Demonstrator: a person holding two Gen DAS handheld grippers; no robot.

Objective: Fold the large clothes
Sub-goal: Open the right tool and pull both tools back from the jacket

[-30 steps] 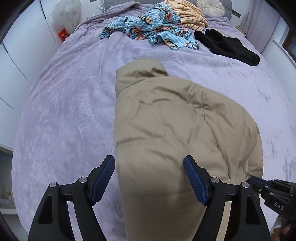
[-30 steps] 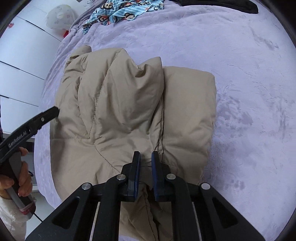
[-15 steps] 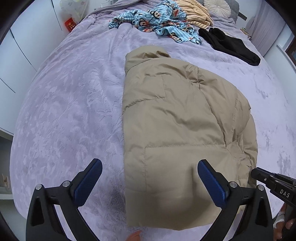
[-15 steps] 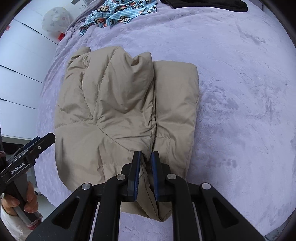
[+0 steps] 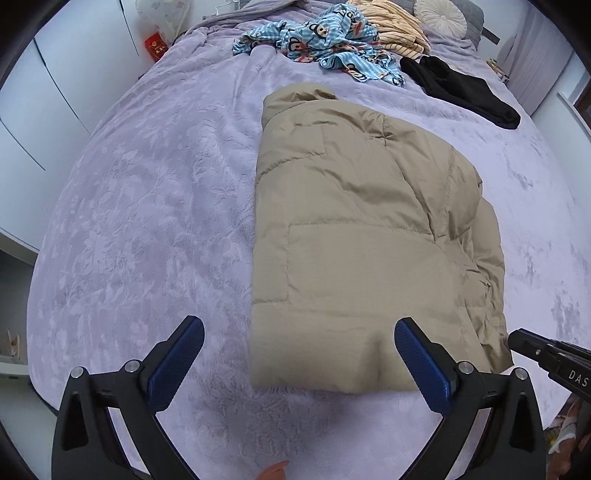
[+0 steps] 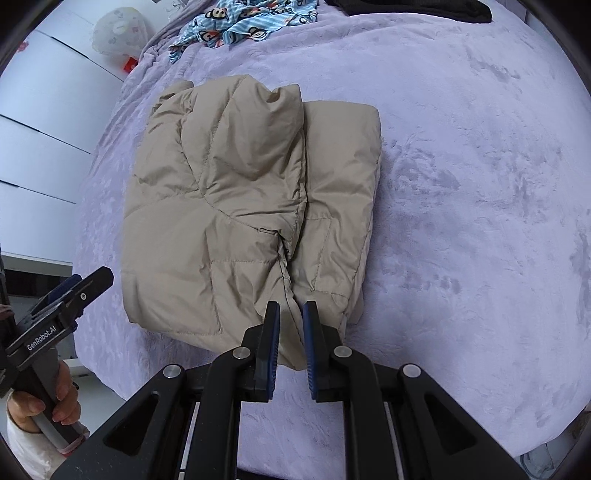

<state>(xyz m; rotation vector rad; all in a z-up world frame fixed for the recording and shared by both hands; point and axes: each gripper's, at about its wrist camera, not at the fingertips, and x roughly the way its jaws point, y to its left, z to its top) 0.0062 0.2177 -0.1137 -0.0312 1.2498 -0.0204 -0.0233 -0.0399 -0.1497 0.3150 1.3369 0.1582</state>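
Observation:
A tan puffer jacket (image 5: 362, 236) lies folded on the purple bedspread (image 5: 147, 206), collar toward the far end. It also shows in the right wrist view (image 6: 240, 206). My left gripper (image 5: 295, 354) is wide open and empty, hovering above the jacket's near hem. My right gripper (image 6: 291, 317) sits at the jacket's near corner, its jaws slightly parted around a fold of the hem. It also shows at the right edge of the left wrist view (image 5: 546, 354).
A blue monkey-print garment (image 5: 317, 48), a striped beige garment (image 5: 391, 26) and a black garment (image 5: 465, 92) lie at the far end of the bed. White wardrobe doors (image 5: 48, 81) stand at left. The bed's near edge is just under both grippers.
Both grippers have pulled back toward the near edge of the bed. The left gripper has opened wider. The right gripper's jaws have parted slightly at the jacket's hem.

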